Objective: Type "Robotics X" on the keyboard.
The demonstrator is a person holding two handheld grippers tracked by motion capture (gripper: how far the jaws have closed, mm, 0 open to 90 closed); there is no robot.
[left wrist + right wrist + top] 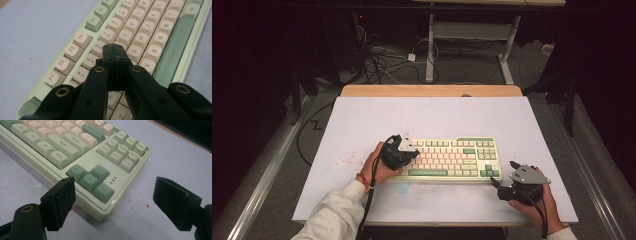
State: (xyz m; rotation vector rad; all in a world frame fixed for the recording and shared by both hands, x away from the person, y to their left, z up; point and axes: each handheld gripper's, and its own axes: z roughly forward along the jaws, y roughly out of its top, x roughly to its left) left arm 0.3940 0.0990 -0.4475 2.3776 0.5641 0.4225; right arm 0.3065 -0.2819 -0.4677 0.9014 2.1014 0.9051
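your left gripper has its jaws pressed fully together with nothing between them, tips poised over the keyboard around the letter keys of its left half. the keyboard lies flat on the white table, near the front edge and centred. your right gripper stands wide open and holds nothing, resting just beside the keyboard's right front corner, by the arrow keys

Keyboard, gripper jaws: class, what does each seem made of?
Keyboard: likely moulded plastic, matte cream and green keycaps with printed legends, smooth pale green case. Left gripper jaws: probably rigid black plastic or metal, brass-coloured ringed holes; pressed together, a thin dark lining shows between them.
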